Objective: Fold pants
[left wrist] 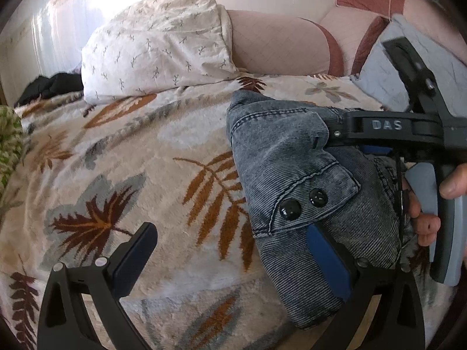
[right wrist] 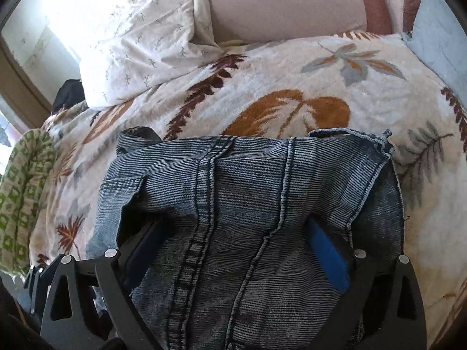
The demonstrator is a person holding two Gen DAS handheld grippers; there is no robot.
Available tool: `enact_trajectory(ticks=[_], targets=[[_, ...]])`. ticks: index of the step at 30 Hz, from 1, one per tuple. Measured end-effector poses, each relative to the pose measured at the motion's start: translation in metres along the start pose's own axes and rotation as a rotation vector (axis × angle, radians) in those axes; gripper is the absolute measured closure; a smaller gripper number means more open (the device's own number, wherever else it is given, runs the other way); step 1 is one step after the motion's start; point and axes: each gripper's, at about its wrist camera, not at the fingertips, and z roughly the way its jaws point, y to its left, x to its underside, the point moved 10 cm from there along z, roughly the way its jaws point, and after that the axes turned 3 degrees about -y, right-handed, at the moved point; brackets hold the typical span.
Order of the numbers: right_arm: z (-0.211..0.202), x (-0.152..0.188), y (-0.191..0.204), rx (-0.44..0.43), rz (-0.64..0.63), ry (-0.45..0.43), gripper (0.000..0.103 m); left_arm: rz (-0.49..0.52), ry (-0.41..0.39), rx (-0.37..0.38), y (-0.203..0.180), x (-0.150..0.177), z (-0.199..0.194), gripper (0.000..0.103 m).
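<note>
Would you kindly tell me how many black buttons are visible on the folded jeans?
2. Both sit side by side on a flap of the jeans: the larger button left, the smaller button just right of it. More may be hidden in the folds.

Before you lies a bed spread with a cream plush blanket (left wrist: 122,157) patterned in rust, brown and grey leaves. At its far edge rests a white pillow (left wrist: 157,46) printed with small grey sprigs. Just beside the pillow, to its right, stands a quilted pink headboard (left wrist: 274,43) with darker rose bands; a pale blue quilted cushion (left wrist: 388,70) sits further right of it. Left of the pillow you see a dark heap of cloth (left wrist: 49,87) and, nearer you, a green-and-white patterned fabric (right wrist: 23,192). Strong daylight washes the wall (left wrist: 67,20) above and left of the pillow.
</note>
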Motion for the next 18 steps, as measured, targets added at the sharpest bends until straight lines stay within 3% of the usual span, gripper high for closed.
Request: enact_trajectory(ticks=[7,13,18], targets=[[-0.031,-0.011,-0.01,-0.1,0.151,-0.011,0.006,-0.033,-0.062,-0.005,0.009,-0.017,-0.017,0.0],[-0.072,-0.03,-0.019,-0.068,0.129,-0.119,0.006,-0.067,-0.094,-0.033,0.025,-0.027,-0.018,0.0],[-0.081,-0.025,-0.042,-0.033,0.146,-0.104,0.006,-0.1,-0.056,0.022,0.026,-0.031,0.0,0.0]])
